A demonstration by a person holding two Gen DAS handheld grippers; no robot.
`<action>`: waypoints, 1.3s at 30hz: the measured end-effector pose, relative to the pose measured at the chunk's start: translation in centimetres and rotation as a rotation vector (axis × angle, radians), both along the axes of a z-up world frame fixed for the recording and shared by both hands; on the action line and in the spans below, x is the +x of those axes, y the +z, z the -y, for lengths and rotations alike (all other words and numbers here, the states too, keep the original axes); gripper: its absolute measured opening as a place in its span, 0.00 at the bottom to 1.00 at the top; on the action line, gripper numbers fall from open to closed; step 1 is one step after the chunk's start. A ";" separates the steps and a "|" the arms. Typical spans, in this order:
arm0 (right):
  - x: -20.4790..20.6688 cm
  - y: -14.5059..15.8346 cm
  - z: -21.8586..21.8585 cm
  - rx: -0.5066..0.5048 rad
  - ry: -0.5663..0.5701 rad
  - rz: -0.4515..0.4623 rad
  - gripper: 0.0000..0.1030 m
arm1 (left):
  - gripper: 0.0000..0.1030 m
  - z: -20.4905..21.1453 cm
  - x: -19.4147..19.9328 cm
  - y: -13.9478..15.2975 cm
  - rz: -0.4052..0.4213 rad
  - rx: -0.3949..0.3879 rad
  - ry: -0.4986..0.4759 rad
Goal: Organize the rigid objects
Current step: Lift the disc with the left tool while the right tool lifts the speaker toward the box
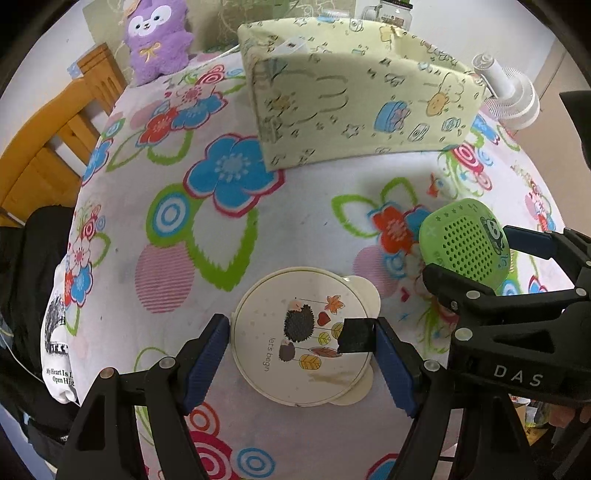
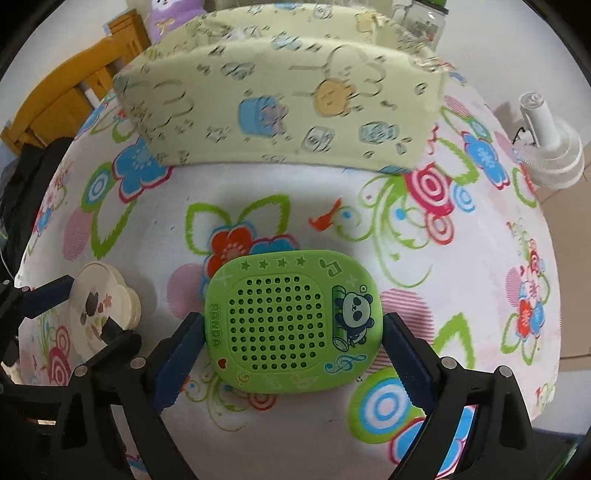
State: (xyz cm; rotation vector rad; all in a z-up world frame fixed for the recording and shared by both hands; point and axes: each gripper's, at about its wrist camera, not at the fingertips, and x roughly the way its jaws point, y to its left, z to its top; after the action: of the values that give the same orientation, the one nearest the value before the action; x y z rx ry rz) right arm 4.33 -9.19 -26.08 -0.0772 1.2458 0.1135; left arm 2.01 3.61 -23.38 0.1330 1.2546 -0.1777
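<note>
A round cream case (image 1: 280,325) with a hedgehog picture sits between the blue pads of my left gripper (image 1: 301,326), which is shut on its rim, black tape showing at the right pad. In the right wrist view that case (image 2: 99,299) hangs tilted above the cloth in the left gripper (image 2: 92,310). My right gripper (image 2: 293,321) is shut on a green panda speaker (image 2: 280,295), both pads against its sides, held just above the cloth. In the left wrist view the speaker (image 1: 465,243) and right gripper (image 1: 476,254) are at the right. A pale yellow fabric bin (image 1: 354,103) stands behind, open at the top.
A floral tablecloth (image 1: 236,221) covers the table. A purple plush toy (image 1: 157,37) and a glass jar (image 1: 395,11) stand at the back. There is a wooden chair (image 1: 48,147) at the left with dark clothing (image 1: 37,258), and a white fan (image 1: 506,99) at the right.
</note>
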 end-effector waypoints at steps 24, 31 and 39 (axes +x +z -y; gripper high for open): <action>2.2 7.9 3.8 0.008 0.082 0.137 0.92 | 0.77 3.7 1.6 7.5 0.104 -0.015 0.075; 2.7 10.0 4.5 0.019 0.107 0.176 0.92 | 0.77 4.2 1.5 9.7 0.145 -0.031 0.109; 3.1 12.2 5.2 0.034 0.136 0.224 0.92 | 0.77 4.7 1.7 11.6 0.185 -0.046 0.136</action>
State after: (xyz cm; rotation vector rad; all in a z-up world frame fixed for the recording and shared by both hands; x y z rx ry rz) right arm 7.44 -14.42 -13.92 -0.1409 1.0144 0.2377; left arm 3.70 -1.06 -11.81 0.0234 1.0699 -0.0746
